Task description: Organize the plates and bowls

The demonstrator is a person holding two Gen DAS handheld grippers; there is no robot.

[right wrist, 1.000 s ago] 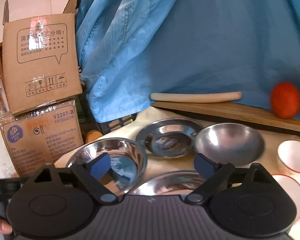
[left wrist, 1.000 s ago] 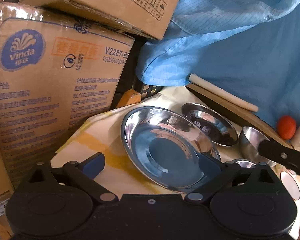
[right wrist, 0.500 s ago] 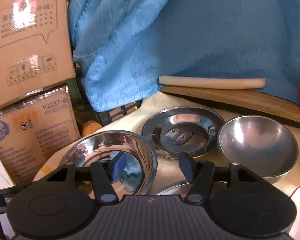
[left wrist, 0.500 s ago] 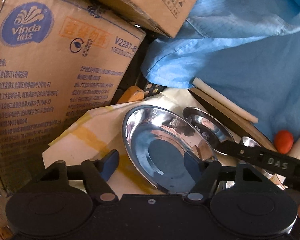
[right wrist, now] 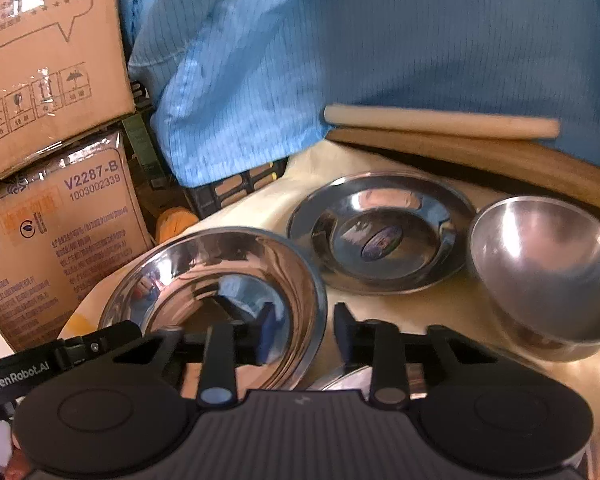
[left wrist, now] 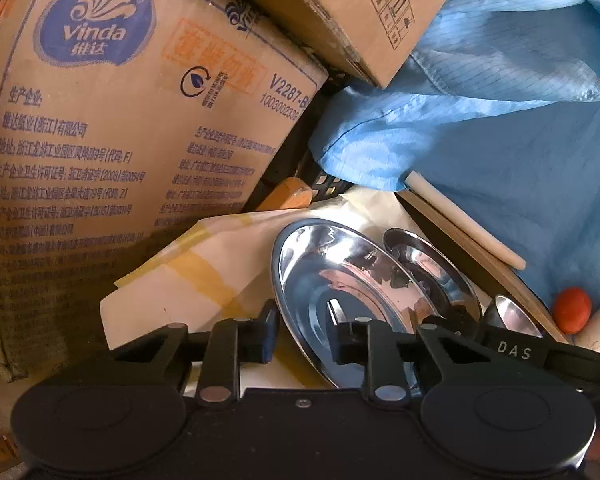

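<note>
left wrist view: my left gripper [left wrist: 305,334] has just been closing, and its jaws now straddle the near left rim of the large shiny round steel dish [left wrist: 340,300], one finger outside, one inside; i cannot tell if the pads already press. the dish sits on the cream cloth with yellow stripes [left wrist: 204,276], at 12 o'clock from the claw. a smaller steel plate [left wrist: 432,268] lies at 2 o'clock.

right wrist view: my right gripper [right wrist: 302,334] has also been closing, and it brackets the same dish's [right wrist: 220,276] right rim at 6 o'clock; contact is unclear. the deep dull steel bowl [right wrist: 548,268] waits at 3 o'clock.

i judge a two-handed lift comes next, for stacking.
</note>
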